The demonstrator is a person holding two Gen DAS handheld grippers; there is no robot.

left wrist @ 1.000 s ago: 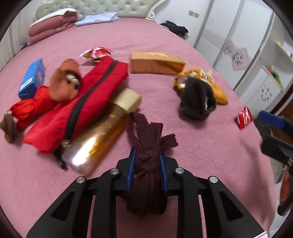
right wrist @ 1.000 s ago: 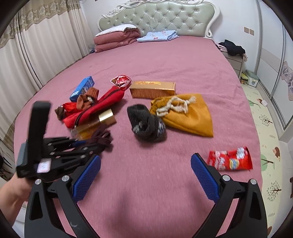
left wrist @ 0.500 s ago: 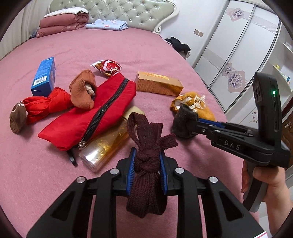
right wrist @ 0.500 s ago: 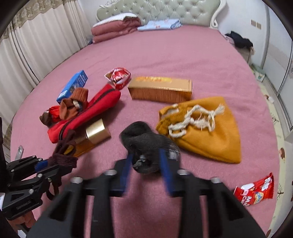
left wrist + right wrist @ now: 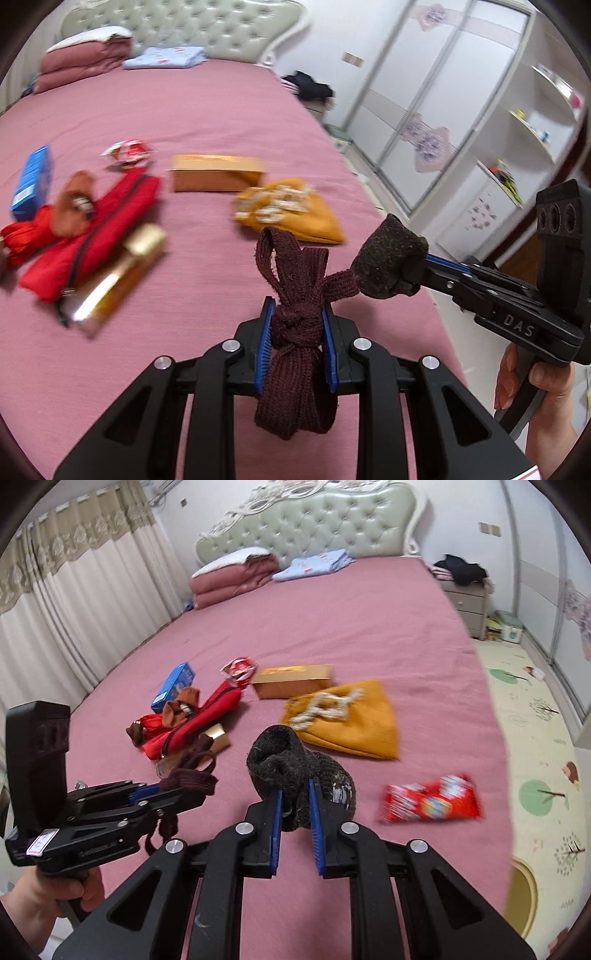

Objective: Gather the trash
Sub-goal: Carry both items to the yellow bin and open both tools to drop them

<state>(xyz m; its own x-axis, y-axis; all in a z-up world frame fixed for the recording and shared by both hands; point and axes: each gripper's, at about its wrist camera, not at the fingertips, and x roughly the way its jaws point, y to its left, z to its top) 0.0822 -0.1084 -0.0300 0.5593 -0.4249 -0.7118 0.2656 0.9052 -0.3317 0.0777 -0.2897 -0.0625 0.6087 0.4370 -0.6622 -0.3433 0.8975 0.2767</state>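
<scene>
My left gripper (image 5: 297, 325) is shut on a knotted maroon fabric strap (image 5: 299, 295) and holds it above the pink bed (image 5: 207, 110). It also shows in the right wrist view (image 5: 173, 788), at the left. My right gripper (image 5: 295, 794) is shut on a black balled sock (image 5: 291, 768), lifted off the bed; in the left wrist view the sock (image 5: 388, 258) hangs just right of the strap. A red snack wrapper (image 5: 430, 799) lies on the bed to the right. A crumpled red-white wrapper (image 5: 240, 668) lies farther back.
On the bed lie a mustard drawstring bag (image 5: 347, 720), a gold box (image 5: 293, 681), a red pencil case (image 5: 199, 720), a gold bottle (image 5: 118, 269), a blue box (image 5: 173, 681) and brown and red socks (image 5: 173, 712). Folded bedding (image 5: 232, 576) sits by the headboard. The bed edge and floor mat (image 5: 535, 738) are at right.
My right gripper closed on the black sock and lifted it off the bed, close to the left gripper. The left gripper rose a little, still holding the strap.
</scene>
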